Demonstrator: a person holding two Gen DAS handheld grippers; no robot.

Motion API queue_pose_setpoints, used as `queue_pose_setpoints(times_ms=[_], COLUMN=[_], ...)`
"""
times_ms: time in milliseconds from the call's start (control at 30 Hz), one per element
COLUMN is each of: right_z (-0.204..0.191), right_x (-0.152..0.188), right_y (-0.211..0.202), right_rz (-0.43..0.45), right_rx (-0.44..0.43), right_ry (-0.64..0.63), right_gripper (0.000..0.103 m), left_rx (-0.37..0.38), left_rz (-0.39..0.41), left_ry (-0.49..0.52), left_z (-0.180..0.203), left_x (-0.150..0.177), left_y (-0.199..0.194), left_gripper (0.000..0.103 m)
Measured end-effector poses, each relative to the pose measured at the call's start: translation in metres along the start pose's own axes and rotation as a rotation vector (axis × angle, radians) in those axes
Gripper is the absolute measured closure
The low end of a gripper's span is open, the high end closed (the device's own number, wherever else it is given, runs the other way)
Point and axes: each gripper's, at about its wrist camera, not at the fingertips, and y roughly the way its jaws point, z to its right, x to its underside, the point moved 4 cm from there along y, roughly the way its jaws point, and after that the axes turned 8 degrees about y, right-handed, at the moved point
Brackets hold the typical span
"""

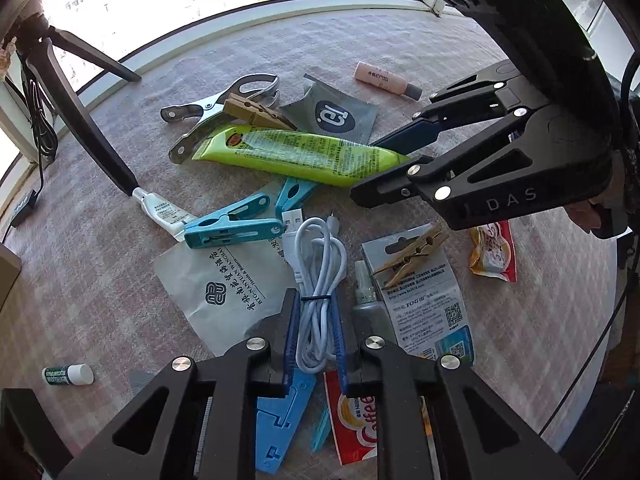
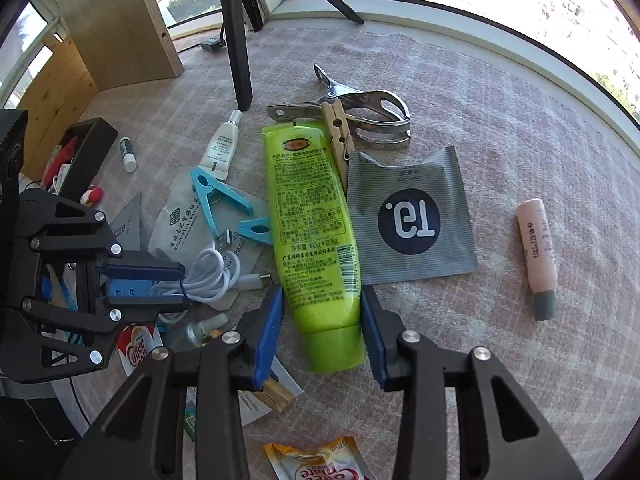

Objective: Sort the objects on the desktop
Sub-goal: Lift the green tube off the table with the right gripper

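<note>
A coiled white USB cable (image 1: 320, 272) lies on a white paper packet (image 1: 224, 284). My left gripper (image 1: 316, 320) has its blue pads on both sides of the coil and is shut on it; it also shows in the right wrist view (image 2: 180, 284) gripping the cable (image 2: 208, 272). A lime-green tube (image 2: 312, 224) lies lengthwise. My right gripper (image 2: 322, 312) straddles its cap end, jaws apart, not clearly pressing it. In the left wrist view the right gripper (image 1: 384, 164) sits at the green tube's (image 1: 296, 152) end.
Scattered around are blue plastic clips (image 1: 236, 224), a metal clamp (image 2: 360, 108), wooden clothespins (image 1: 412, 256), a grey T9 sachet (image 2: 412, 220), a pink tube (image 2: 538, 252), a small white tube (image 2: 222, 144), coffee sachets (image 1: 354, 420) and a black bin (image 2: 80, 152) at left.
</note>
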Motion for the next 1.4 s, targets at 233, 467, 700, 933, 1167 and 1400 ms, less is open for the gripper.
queue_pose_setpoints(times_ms=[233, 467, 700, 933, 1167, 1400], right_z=[0.005, 0.002, 0.006, 0.002, -0.006, -0.027], right_x=[0.047, 0.053, 0.042, 0.04, 0.042, 0.048], right_y=[-0.052, -0.053, -0.022, -0.019, -0.033, -0.05], right_rz=[0.086, 0.109, 0.08, 0.103, 0.17, 0.222], right_rx=[-0.164, -0.133, -0.142, -0.174, -0.221, -0.225], right_ry=[0.181, 0.241, 0.269, 0.327, 0.38, 0.37], right_gripper=[0.066, 0.067, 0.067, 0.067, 0.067, 0.067], left_rx=[0.038, -0.005, -0.033, -0.101, -0.039, -0.029], left_rz=[0.058, 0.061, 0.022, 0.01, 0.084, 0.153], left_ry=[-0.071, -0.115, -0.127, -0.097, -0.186, -0.222], left_z=[-0.012, -0.02, -0.006, -0.007, -0.018, -0.012], left_x=[0.013, 0.006, -0.008, -0.01, 0.001, 0.008], left_y=[-0.026, -0.027, 0.006, 0.013, -0.024, -0.051], left_gripper=[0.097, 0.1, 0.089, 0.085, 0.086, 0.086])
